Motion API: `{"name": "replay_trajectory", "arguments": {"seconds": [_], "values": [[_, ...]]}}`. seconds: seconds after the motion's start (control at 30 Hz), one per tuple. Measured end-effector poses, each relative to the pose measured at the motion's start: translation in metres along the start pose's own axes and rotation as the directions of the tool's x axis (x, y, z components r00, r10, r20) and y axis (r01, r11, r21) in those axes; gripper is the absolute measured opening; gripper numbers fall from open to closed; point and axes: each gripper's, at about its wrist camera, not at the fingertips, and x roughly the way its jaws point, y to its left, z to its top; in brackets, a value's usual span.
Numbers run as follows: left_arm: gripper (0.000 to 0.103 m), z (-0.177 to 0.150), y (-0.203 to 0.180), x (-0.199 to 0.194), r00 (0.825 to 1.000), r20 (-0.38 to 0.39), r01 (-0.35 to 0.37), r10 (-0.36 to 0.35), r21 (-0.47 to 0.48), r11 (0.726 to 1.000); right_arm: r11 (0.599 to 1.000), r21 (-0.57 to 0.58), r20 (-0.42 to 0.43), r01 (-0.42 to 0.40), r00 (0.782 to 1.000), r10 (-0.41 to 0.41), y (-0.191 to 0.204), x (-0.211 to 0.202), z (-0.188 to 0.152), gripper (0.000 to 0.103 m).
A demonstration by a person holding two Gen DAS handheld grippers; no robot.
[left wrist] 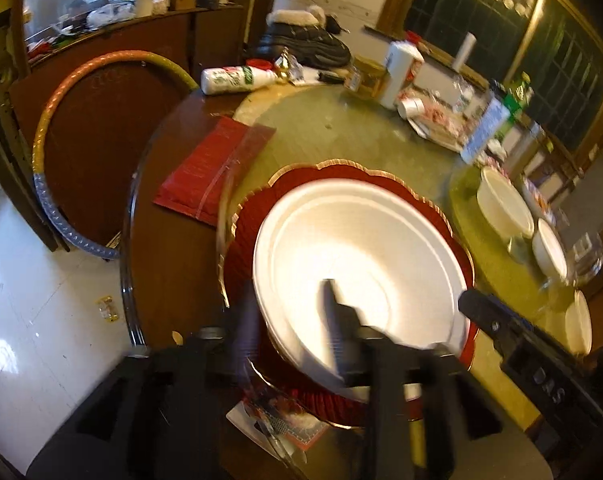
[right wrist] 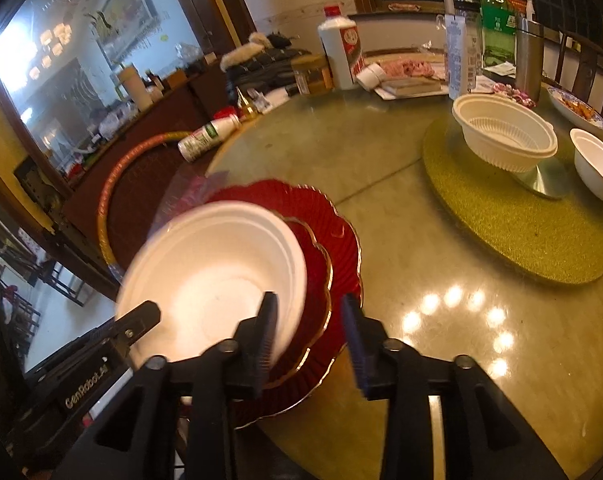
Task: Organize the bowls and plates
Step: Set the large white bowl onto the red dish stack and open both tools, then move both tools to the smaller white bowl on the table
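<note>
A white plate (left wrist: 365,240) lies on a stack of red gold-rimmed plates (left wrist: 301,188) at the table's near left. My left gripper (left wrist: 289,320) is open, its jaws astride the white plate's near rim: one finger (left wrist: 333,312) over the plate, the other blurred outside it. In the right wrist view the white plate (right wrist: 213,272) looks blurred. My right gripper (right wrist: 309,320) is open too, with the rims of the white and red plates (right wrist: 333,220) between its fingers, neither pad pressing. The left gripper's tip (right wrist: 141,316) shows at the plate's far side. White bowls (right wrist: 505,140) stand at the right.
The bowls sit on a round gold mat (right wrist: 501,248); another bowl (right wrist: 597,168) stands beside them. A red envelope (left wrist: 205,176) and a lying bottle (left wrist: 237,78) are left of the plates. Bottles, a steel tumbler (right wrist: 529,56) and clutter line the back. The table edge (left wrist: 133,240) runs close on the left.
</note>
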Motion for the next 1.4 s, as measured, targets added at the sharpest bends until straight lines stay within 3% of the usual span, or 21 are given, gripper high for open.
{"name": "replay_trajectory", "arguments": {"seconds": [0.03, 0.07, 0.2, 0.33, 0.47, 0.53, 0.6, 0.67, 0.73, 0.77, 0.83, 1.07, 1.27, 1.4], "values": [[0.066, 0.002, 0.003, -0.004, 1.000, 0.023, 0.013, -0.012, -0.028, 1.000, 1.000, 0.005, 0.012, 0.006, 1.000, -0.007, -0.001, -0.003, 0.001, 0.070], [0.073, 0.003, 0.006, -0.009, 0.998, 0.050, 0.025, -0.022, -0.054, 0.998, 1.000, 0.013, 0.039, 0.011, 0.999, -0.012, -0.002, -0.008, 0.002, 0.084], [0.079, 0.009, 0.011, -0.030, 0.987, 0.158, 0.045, -0.026, -0.115, 0.992, 0.997, 0.060, 0.109, -0.055, 0.993, 0.049, -0.015, -0.025, 0.005, 0.085], [0.079, 0.012, -0.001, -0.039, 0.980, 0.188, 0.076, -0.058, -0.088, 0.993, 0.966, 0.204, 0.112, -0.160, 0.984, 0.139, -0.050, -0.032, 0.010, 0.085], [0.079, 0.010, -0.022, -0.038, 0.979, 0.175, 0.110, -0.101, -0.039, 0.993, 0.951, 0.292, 0.166, -0.100, 0.985, 0.052, -0.089, -0.052, 0.007, 0.086], [0.079, 0.008, -0.037, -0.037, 0.979, 0.167, 0.120, -0.117, -0.009, 0.993, 0.956, 0.295, 0.188, 0.002, 0.980, -0.060, -0.107, -0.063, 0.002, 0.087], [0.079, 0.005, -0.055, -0.034, 0.978, 0.148, 0.143, -0.145, 0.027, 0.989, 0.946, 0.324, 0.160, 0.024, 0.984, -0.080, -0.125, -0.067, -0.001, 0.088], [0.079, 0.003, -0.072, -0.031, 0.978, 0.137, 0.150, -0.157, 0.060, 0.987, 0.940, 0.341, 0.222, 0.000, 0.972, -0.080, -0.143, -0.083, -0.008, 0.089], [0.079, 0.001, -0.094, -0.028, 0.978, 0.113, 0.166, -0.177, 0.104, 0.981, 0.933, 0.348, 0.202, 0.092, 0.964, -0.170, -0.158, -0.086, -0.010, 0.091], [0.079, 0.000, -0.104, -0.027, 0.977, 0.105, 0.172, -0.186, 0.125, 0.977, 0.925, 0.375, 0.174, 0.058, 0.976, -0.131, -0.172, -0.085, -0.011, 0.091], [0.079, 0.001, -0.128, -0.020, 0.978, 0.076, 0.181, -0.196, 0.169, 0.969, 0.909, 0.417, 0.191, -0.012, 0.979, -0.074, -0.189, -0.088, -0.014, 0.091], [0.079, 0.009, -0.214, 0.016, 0.974, -0.057, 0.228, -0.221, 0.223, 0.948, 0.865, 0.499, 0.196, -0.053, 0.979, -0.053, -0.245, -0.092, -0.013, 0.091], [0.079, -0.002, -0.295, 0.058, 0.947, -0.187, 0.303, -0.261, 0.255, 0.918, 0.801, 0.598, 0.184, -0.029, 0.977, -0.103, -0.310, -0.094, 0.002, 0.091], [0.079, -0.006, -0.347, 0.084, 0.935, -0.244, 0.319, -0.257, 0.262, 0.911, 0.780, 0.626, 0.156, 0.001, 0.980, -0.127, -0.346, -0.092, 0.021, 0.088]]}}
